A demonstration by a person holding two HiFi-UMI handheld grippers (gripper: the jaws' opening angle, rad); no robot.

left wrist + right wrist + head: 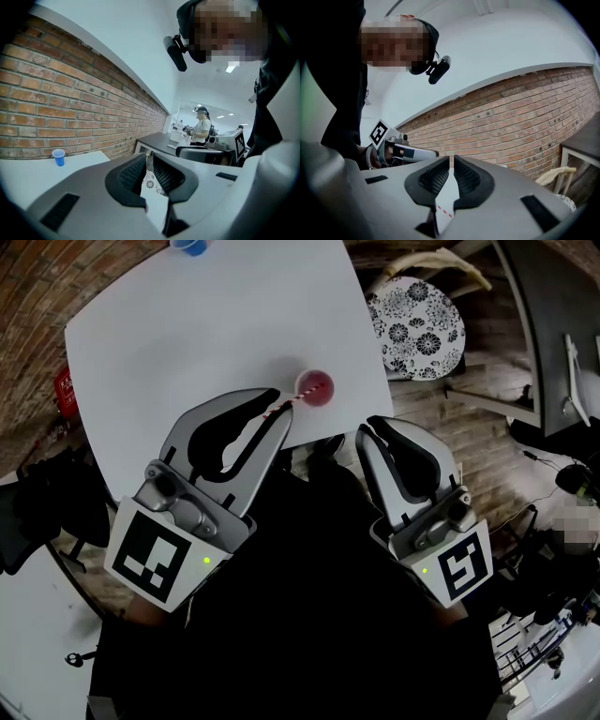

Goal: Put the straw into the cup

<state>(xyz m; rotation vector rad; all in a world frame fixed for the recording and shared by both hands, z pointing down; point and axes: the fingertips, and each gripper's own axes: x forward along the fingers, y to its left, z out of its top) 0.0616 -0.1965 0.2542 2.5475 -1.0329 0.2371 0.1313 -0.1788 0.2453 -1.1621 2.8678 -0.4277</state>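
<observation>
Head view. A white table (187,324) carries a pink cup (316,387) close to its near edge. A red-and-white striped straw (292,401) stands in the cup and leans out toward 8 o'clock. Its free end reaches the tips of the left gripper (279,412).

Left gripper: held above the table edge, pointing toward 1 o'clock at the cup. In its own view the left gripper (149,157) shows its jaws narrow, with a slim gap along their length. Nothing sits between the pads; only table surface and a patterned fabric show through the gap.

Right gripper (372,430): at 4 o'clock from the cup, clear of the table and apart from the straw. Its own view shows the right gripper (451,159) with jaws narrow, nearly meeting at the tips, and no object between the pads. A stretch of straw (444,211) is visible far below through the gap near the jaw roots.

Other items: a blue cup (190,246) at the table's far edge, 12 o'clock; a round patterned cushion (415,327) at 2 o'clock from the pink cup, off the table; a brick wall (70,108) behind.
</observation>
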